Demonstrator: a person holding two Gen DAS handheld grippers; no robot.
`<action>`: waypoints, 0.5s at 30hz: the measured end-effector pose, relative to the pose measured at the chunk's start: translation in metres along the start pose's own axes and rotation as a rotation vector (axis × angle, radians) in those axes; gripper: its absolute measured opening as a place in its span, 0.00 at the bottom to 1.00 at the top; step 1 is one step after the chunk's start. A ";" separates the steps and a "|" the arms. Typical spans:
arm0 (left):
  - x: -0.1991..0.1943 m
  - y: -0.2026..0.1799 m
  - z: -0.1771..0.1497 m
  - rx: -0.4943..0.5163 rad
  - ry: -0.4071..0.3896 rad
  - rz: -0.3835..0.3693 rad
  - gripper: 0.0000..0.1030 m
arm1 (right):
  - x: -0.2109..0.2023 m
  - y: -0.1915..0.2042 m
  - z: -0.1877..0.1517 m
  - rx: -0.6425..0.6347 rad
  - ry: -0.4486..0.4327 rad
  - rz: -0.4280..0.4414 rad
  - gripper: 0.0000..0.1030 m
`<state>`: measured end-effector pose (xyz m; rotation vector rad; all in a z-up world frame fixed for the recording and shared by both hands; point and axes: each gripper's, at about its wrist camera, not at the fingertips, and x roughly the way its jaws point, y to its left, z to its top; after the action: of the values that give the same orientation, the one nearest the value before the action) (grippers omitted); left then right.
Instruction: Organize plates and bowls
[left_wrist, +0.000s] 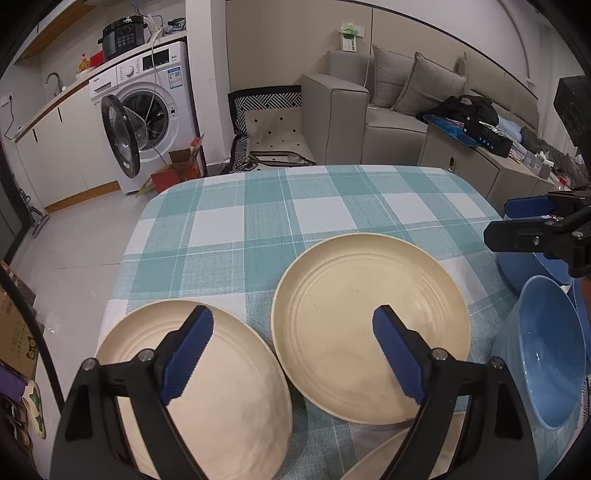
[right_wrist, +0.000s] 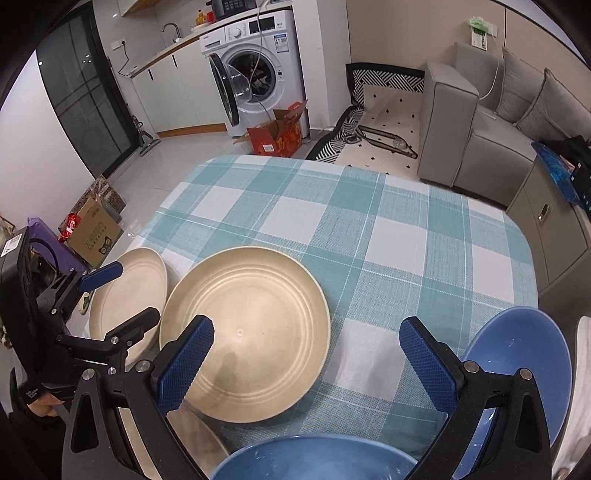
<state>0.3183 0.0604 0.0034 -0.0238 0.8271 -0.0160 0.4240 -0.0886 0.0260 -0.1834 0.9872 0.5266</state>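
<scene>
Two cream plates lie on the checked tablecloth: one in the middle (left_wrist: 369, 325) (right_wrist: 247, 332) and one at the table's left edge (left_wrist: 207, 391) (right_wrist: 129, 295). The rim of a third cream plate (left_wrist: 384, 454) shows at the near edge. A light blue bowl (left_wrist: 543, 354) (right_wrist: 314, 458) and a darker blue dish (left_wrist: 524, 266) (right_wrist: 517, 362) sit at the right. My left gripper (left_wrist: 293, 334) is open above the gap between the two cream plates. My right gripper (right_wrist: 306, 345) is open and empty above the near right of the table, and shows in the left wrist view (left_wrist: 498, 221).
The table (right_wrist: 369, 229) with its teal and white cloth stretches far ahead. Beyond it are a washing machine (left_wrist: 147, 110) with its door open, a red cardboard box (right_wrist: 277, 136), a grey sofa (left_wrist: 388, 103) and a grey cabinet (right_wrist: 546, 221).
</scene>
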 end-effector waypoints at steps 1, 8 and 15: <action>0.002 0.000 0.000 0.002 0.006 -0.001 0.86 | 0.002 0.000 0.000 -0.002 0.008 0.000 1.00; 0.018 -0.002 0.002 0.010 0.037 -0.003 0.82 | 0.028 0.001 -0.003 -0.012 0.101 -0.006 0.95; 0.034 -0.003 0.002 0.014 0.084 -0.011 0.76 | 0.051 0.002 -0.004 -0.009 0.175 -0.011 0.92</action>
<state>0.3428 0.0571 -0.0208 -0.0145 0.9110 -0.0328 0.4426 -0.0710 -0.0186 -0.2460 1.1531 0.5109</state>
